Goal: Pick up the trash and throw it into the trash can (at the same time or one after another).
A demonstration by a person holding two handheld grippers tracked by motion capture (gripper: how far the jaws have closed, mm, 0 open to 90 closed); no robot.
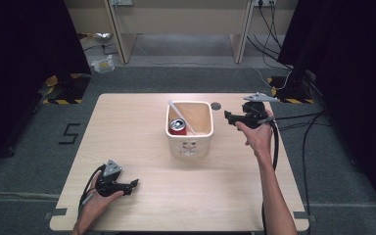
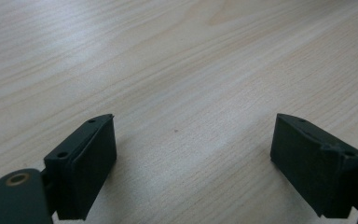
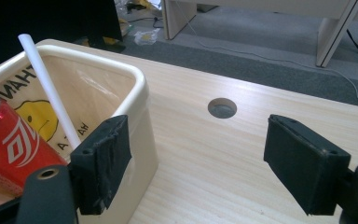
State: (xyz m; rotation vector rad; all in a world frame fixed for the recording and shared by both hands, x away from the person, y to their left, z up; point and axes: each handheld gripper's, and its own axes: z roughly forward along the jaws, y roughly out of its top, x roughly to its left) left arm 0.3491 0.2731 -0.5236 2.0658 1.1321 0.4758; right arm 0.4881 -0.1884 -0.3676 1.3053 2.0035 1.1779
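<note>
Both grippers had spread, empty fingers; the right gripper (image 1: 231,118), beside the bin (image 1: 210,128) holding can (image 1: 178,127) and tube (image 1: 182,116), needed a level, square approach, I judged.

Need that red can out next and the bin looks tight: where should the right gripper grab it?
Grip the red can by its top end, coming down from above. It leans in the cream bin, walls hiding its lower body, and the white tube slants across beside it. The right gripper, jaws open, sits just right of the bin.
</note>
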